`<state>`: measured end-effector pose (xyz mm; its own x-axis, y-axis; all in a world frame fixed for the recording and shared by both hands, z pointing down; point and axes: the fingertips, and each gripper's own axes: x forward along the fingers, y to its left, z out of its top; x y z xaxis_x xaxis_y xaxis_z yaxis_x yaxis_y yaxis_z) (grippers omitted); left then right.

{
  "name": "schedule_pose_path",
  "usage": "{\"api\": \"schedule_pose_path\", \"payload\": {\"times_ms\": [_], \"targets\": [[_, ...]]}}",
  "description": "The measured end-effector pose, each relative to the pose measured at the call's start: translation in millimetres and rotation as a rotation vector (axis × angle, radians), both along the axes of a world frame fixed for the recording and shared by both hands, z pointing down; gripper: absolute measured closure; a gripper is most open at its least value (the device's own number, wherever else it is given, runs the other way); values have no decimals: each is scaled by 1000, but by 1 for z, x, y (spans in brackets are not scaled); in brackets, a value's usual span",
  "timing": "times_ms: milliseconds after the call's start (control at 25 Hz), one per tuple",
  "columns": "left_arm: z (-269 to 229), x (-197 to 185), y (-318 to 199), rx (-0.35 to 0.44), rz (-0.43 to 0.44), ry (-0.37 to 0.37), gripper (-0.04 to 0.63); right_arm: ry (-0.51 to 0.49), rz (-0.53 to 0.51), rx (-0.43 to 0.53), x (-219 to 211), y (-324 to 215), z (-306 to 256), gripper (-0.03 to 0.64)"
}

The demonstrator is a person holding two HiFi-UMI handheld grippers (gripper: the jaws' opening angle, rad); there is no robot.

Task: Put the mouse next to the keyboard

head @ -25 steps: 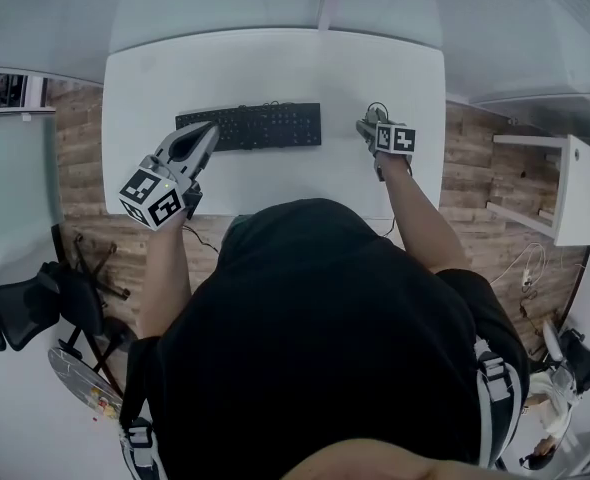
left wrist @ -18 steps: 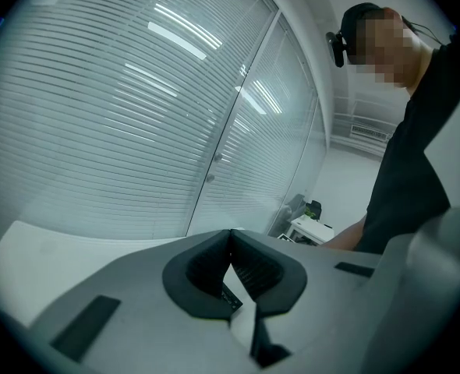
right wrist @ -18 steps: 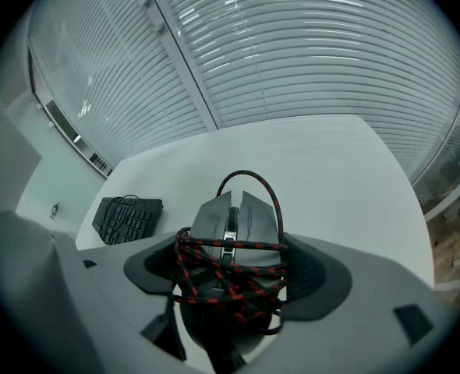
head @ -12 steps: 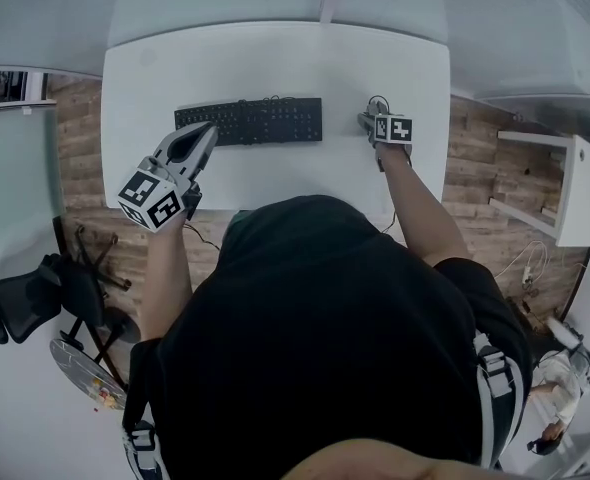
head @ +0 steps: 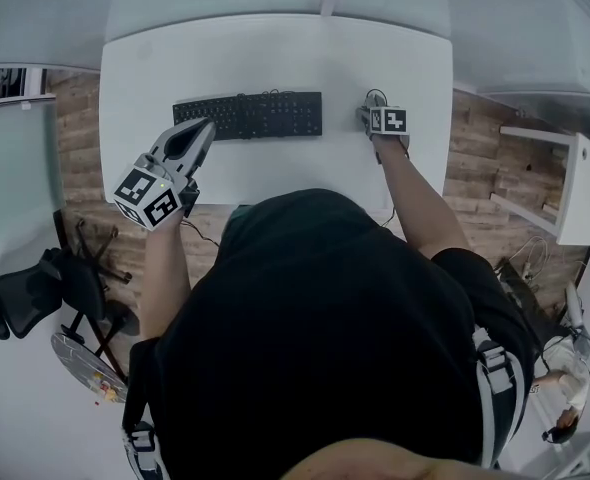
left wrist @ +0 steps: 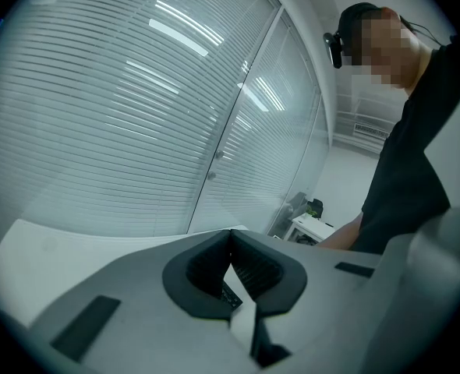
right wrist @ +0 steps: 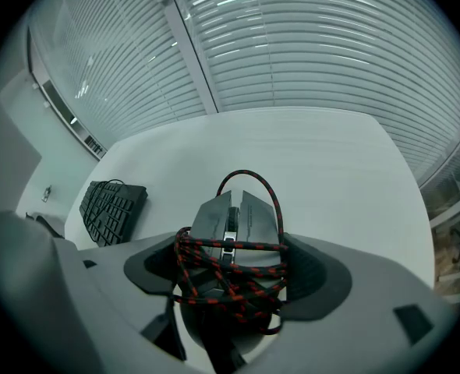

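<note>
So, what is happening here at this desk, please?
A person at a white desk holds a gripper in each hand. The right gripper is shut on a grey mouse wrapped in its black-and-red cable, and holds it just to the right of the black keyboard. I cannot tell whether the mouse touches the desk. The left gripper is shut and empty, near the keyboard's left end.

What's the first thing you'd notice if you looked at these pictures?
Probably the grey mouse with its red-and-black cable wound around it, clamped between the jaws of the right gripper, to the right of the keyboard. Next, the black keyboard in the middle of the white desk. The left gripper is by the keyboard's left end, jaws together and empty.
</note>
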<state>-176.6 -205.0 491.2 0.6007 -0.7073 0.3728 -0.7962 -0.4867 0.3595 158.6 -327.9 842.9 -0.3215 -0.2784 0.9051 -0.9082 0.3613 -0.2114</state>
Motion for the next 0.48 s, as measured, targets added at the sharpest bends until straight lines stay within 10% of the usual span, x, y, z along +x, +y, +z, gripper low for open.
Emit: {"api": "schedule_pose_path", "payload": {"times_ms": [480], "targets": [[3, 8, 0, -6, 16, 16, 575, 152, -134, 28, -1, 8, 4, 213]]}}
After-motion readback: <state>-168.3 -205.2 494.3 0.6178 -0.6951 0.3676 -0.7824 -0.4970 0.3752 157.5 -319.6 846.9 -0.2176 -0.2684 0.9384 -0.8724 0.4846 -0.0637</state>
